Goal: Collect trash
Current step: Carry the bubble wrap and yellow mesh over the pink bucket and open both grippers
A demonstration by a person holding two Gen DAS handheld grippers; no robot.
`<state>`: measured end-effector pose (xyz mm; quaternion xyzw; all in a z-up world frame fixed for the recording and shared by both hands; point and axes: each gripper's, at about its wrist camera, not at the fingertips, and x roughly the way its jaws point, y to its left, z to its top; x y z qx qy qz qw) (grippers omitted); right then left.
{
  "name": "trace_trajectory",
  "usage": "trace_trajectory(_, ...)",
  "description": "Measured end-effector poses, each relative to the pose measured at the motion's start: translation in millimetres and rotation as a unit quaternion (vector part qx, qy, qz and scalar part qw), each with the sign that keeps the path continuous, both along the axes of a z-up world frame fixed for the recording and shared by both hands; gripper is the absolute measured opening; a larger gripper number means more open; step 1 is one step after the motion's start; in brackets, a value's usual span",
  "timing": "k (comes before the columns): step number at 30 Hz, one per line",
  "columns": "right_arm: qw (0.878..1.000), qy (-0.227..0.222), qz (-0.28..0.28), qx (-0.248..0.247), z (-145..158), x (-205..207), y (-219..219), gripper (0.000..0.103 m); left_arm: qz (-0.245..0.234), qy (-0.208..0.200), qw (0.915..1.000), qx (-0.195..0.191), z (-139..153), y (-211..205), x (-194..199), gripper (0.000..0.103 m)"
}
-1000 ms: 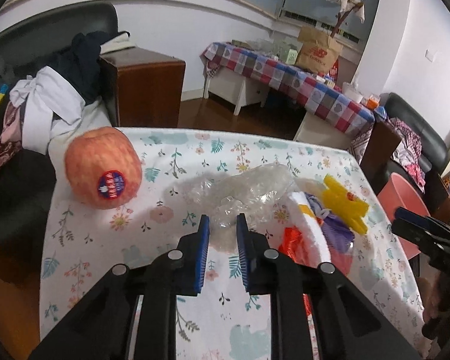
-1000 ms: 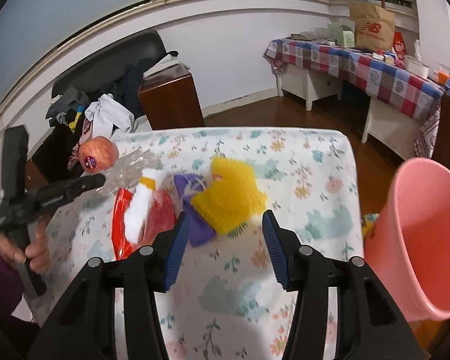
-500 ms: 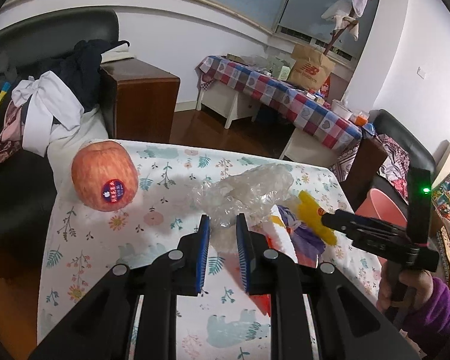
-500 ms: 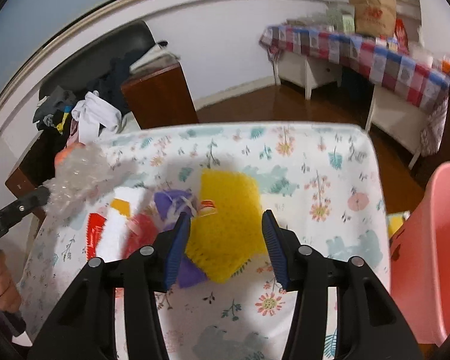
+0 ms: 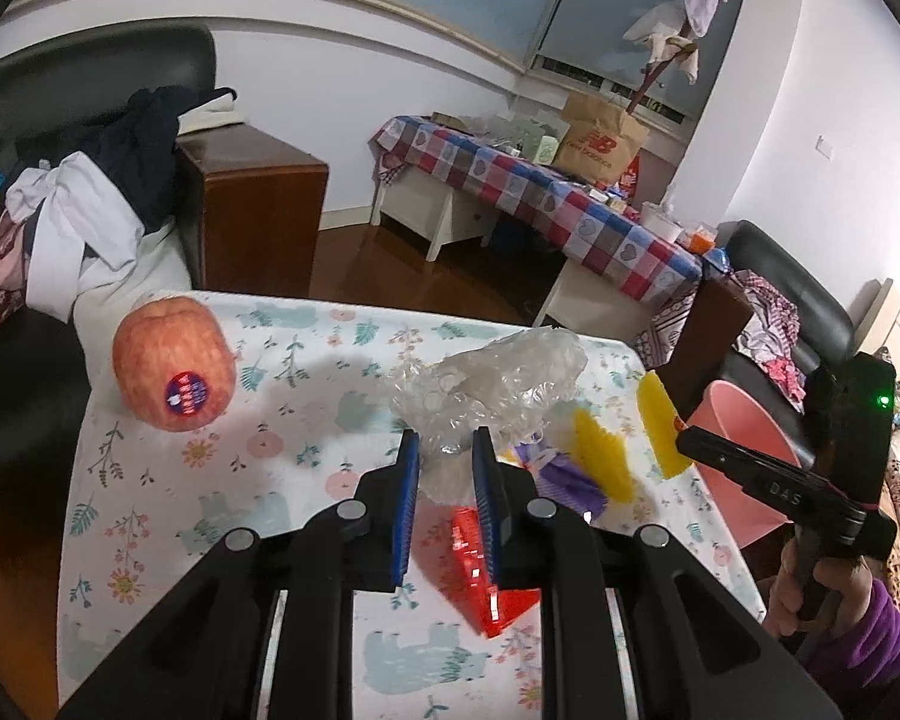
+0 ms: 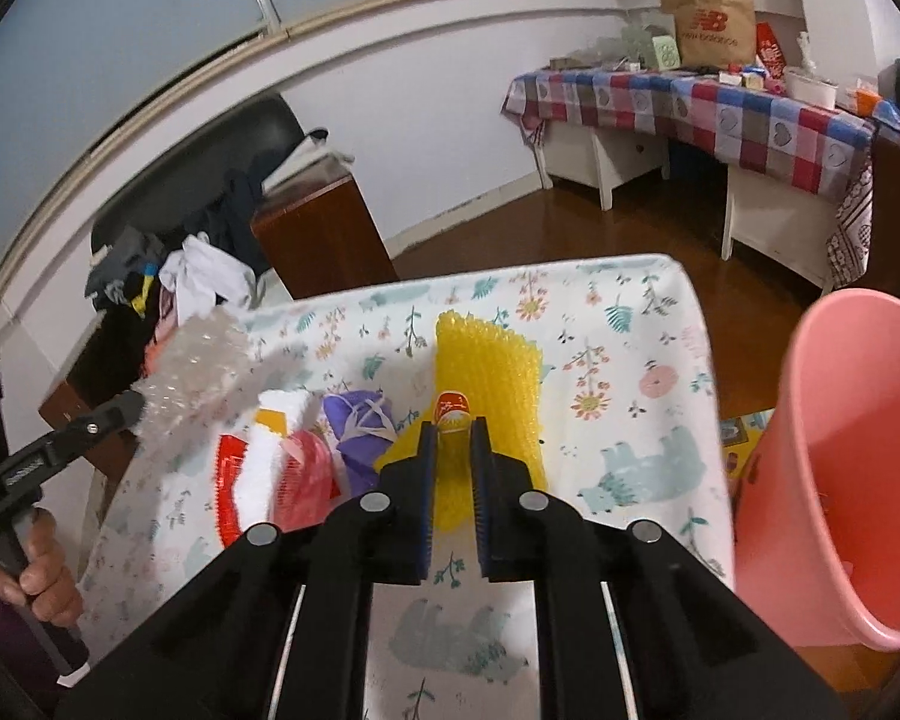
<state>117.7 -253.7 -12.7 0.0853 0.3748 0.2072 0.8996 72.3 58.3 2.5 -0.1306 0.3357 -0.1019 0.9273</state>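
Observation:
My left gripper (image 5: pixel 444 450) is shut on a crumpled clear plastic wrap (image 5: pixel 498 384), held just above the floral tablecloth (image 5: pixel 222 504). The right wrist view shows that gripper (image 6: pixel 132 405) at the left with the wrap (image 6: pixel 204 372). My right gripper (image 6: pixel 453 432) is closing its jaws tight. Its pads press on the near edge of a yellow bubble wrap (image 6: pixel 486 372), by an orange label. From the left wrist view, the right gripper (image 5: pixel 684 438) pinches the yellow wrap (image 5: pixel 600 456). A red wrapper (image 6: pixel 231 480), a white piece (image 6: pixel 276 450) and a purple wrapper (image 6: pixel 360 432) lie between the grippers.
A pink bin (image 6: pixel 840 450) stands off the table's right edge, its mouth tilted toward me. An apple in a foam net (image 5: pixel 174 372) sits at the table's far left. Behind are a dark chair with clothes, a wooden cabinet and a checked-cloth table.
The right gripper moved forward over the yellow wrap and its jaws closed on it. The left gripper rose a little, still holding the clear plastic.

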Motion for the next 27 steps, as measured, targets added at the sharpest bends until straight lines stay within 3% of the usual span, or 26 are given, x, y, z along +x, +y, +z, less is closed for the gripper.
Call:
trace_trajectory(12,0.997,-0.042,-0.058,0.016,27,-29,-49,0.011,-0.04,-0.016,0.9991,0.0,18,-36,-1,0.017)
trace_trajectory(27,0.988,-0.059,-0.137,0.03,28,-48,-112,0.011,-0.126,-0.036,0.9914,0.008,38,-115,5,0.017)
